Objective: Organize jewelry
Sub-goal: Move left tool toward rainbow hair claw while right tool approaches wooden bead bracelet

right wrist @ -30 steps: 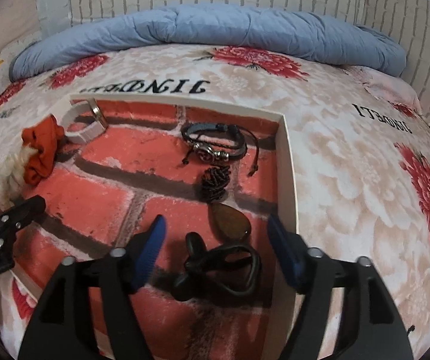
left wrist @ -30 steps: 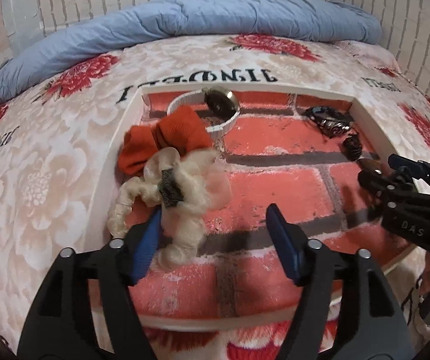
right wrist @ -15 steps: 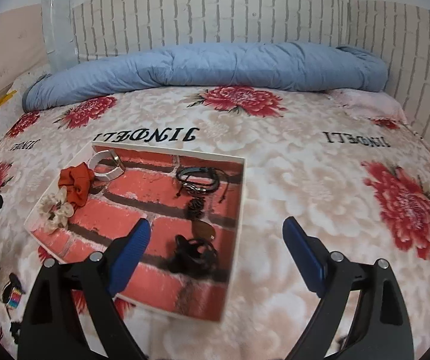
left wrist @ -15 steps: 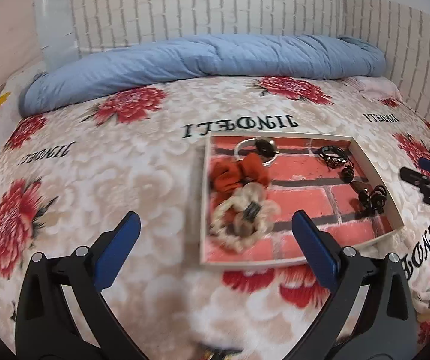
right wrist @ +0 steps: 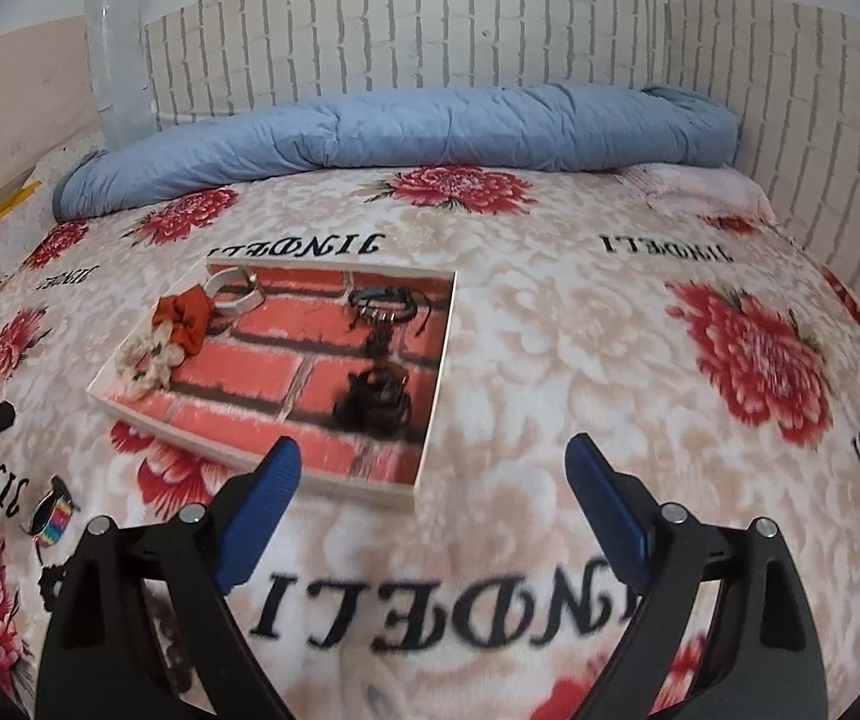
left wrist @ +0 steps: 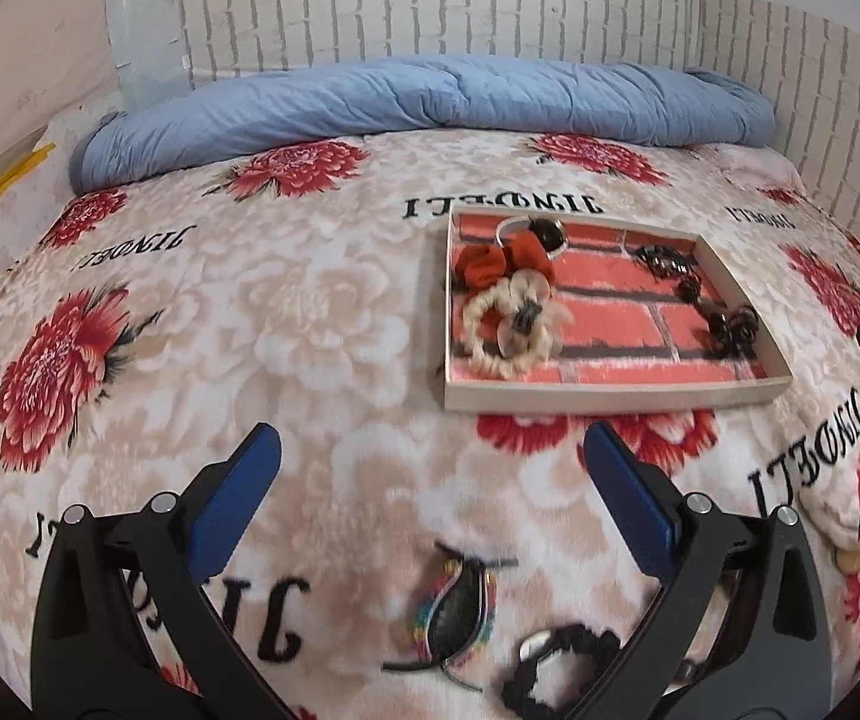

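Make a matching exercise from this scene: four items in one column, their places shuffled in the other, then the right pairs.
Items
1. orange scrunchie
2. cream scrunchie
3. rainbow beaded bracelet
4. blue quilt

Places
A. on the blanket, outside the tray, near the left hand-held gripper
B. rolled along the brick-pattern wall
C. in the tray, far left corner, beside the white bangle
D. in the tray, left side, nearer the camera

Pairs: 1-C, 2-D, 3-A, 4-B

black scrunchie (left wrist: pixel 556 669) partly behind gripper finger, dark tray pieces (right wrist: pixel 377 399) blurred
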Demonstrator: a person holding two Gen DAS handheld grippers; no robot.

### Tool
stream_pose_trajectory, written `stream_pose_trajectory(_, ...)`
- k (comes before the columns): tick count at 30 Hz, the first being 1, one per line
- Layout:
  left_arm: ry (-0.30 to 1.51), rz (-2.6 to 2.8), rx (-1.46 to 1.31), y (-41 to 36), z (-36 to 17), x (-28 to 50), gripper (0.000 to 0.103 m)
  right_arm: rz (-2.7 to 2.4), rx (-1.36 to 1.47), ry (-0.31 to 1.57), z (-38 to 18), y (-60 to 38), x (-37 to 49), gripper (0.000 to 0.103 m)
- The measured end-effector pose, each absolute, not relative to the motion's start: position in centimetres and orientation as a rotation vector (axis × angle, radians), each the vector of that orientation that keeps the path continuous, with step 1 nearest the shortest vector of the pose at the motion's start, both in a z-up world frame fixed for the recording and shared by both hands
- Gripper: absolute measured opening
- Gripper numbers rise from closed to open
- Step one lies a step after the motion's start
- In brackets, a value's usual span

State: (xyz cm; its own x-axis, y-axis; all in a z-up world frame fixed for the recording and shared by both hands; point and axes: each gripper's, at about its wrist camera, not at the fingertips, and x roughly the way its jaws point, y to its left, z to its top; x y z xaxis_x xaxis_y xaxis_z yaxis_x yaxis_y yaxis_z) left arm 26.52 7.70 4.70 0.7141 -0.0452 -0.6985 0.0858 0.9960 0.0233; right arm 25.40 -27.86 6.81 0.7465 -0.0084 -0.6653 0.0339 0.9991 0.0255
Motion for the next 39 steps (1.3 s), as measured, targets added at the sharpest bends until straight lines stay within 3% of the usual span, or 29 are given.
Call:
stream_pose_trajectory(21, 0.837, -0.048, 0.067, 10.7, -0.5, 23.1, 0.098, -0.062, 0.076, 0.771, 1.6, -22.1, 18.7, 0.088)
stream_pose_trajectory(39, 0.845, -0.094, 0.049, 9.8, -2.0, 22.8, 0.098, -0.04, 0.078, 0.836, -2.2, -16.6, 17.6, 0.088)
